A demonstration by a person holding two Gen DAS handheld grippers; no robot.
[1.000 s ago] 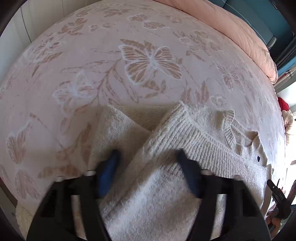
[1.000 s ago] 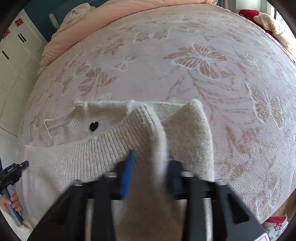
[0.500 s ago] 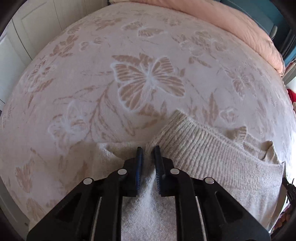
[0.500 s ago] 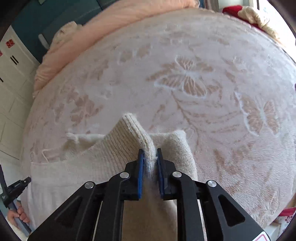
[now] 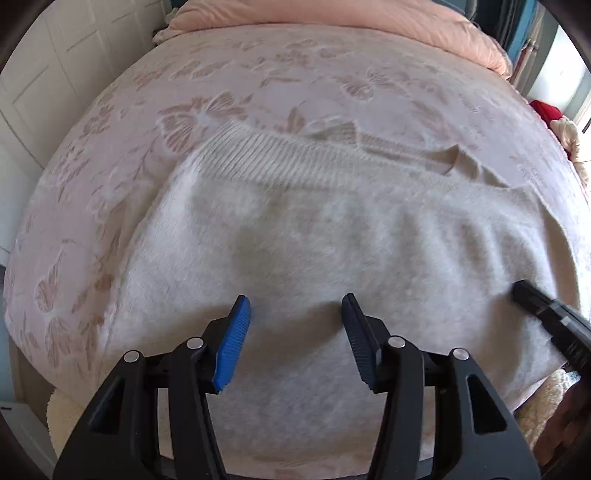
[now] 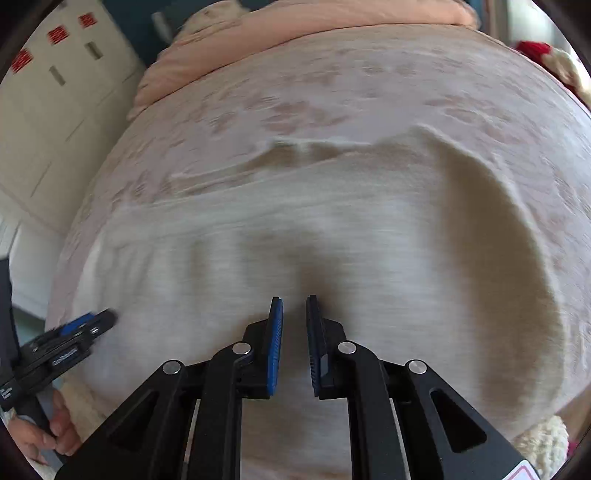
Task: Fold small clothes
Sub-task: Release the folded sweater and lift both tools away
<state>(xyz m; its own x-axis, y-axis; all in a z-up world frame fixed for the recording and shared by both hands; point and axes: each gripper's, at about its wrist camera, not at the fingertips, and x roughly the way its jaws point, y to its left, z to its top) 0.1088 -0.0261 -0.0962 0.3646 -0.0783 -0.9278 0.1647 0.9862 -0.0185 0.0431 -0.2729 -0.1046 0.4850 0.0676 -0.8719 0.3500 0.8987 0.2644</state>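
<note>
A cream knit sweater (image 5: pixel 314 229) lies folded on the butterfly-patterned bedspread (image 5: pixel 295 74), its ribbed band (image 5: pixel 273 158) at the far edge. My left gripper (image 5: pixel 295 314) hovers over the near part of the cloth; its jaws are opening and nothing is between the blue pads. My right gripper (image 6: pixel 294 306) is shut on a pinch of the sweater (image 6: pixel 332 229), and a dark crease runs up from its tips. Each view also catches the other tool: the right gripper (image 5: pixel 517 290) at the sweater's right side, the left gripper (image 6: pixel 107 317) at its left side.
A pink duvet (image 5: pixel 332 14) is bunched along the far end of the bed. White cupboard doors (image 6: pixel 55 92) stand to the left. A red and cream item (image 5: pixel 546 110) lies off the right edge. A person's hand (image 6: pixel 55 424) grips the left tool's handle.
The crossed sleeves are covered now; a plain smooth side of the sweater faces up. Both grippers pulled back toward the near edge. The left one, shut half a second ago, has let go.
</note>
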